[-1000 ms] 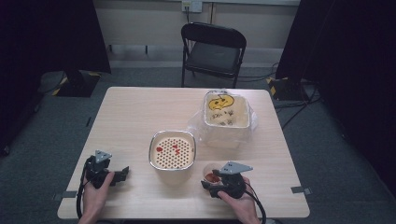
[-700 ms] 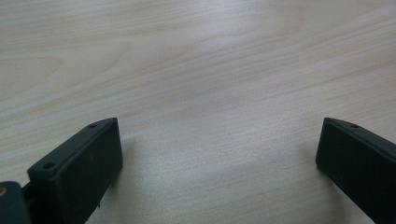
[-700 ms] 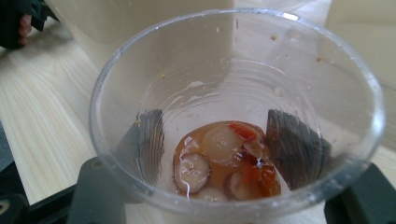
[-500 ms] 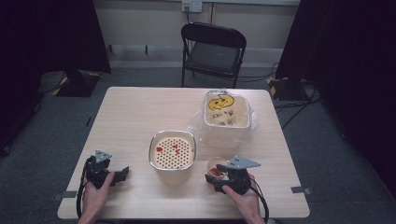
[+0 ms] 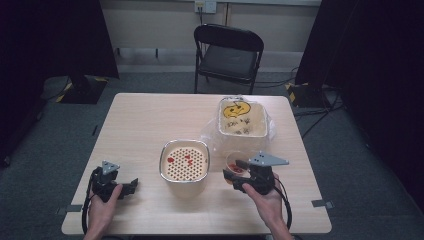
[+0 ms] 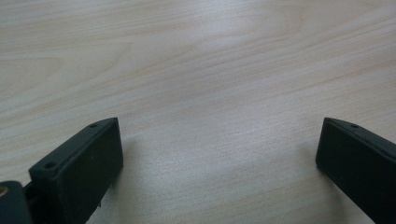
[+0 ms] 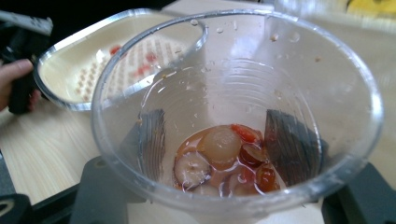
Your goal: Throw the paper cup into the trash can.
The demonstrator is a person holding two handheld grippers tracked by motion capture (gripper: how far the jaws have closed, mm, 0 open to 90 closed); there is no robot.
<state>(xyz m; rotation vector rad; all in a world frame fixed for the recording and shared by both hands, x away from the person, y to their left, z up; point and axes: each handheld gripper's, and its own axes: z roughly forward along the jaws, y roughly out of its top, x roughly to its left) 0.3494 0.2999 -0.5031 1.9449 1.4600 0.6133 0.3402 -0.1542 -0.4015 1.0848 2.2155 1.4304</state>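
The right gripper (image 5: 239,176) had its fingers closed around a clear plastic cup (image 7: 233,116) next to the strainer bowl (image 5: 184,161) on the desk (image 5: 145,120). The cup had wet fruit bits (image 7: 224,156) at the bottom. A few red bits already lay in the strainer, so I think most of the pouring was left. The left gripper (image 5: 131,186) rested wide open, holding nothing.
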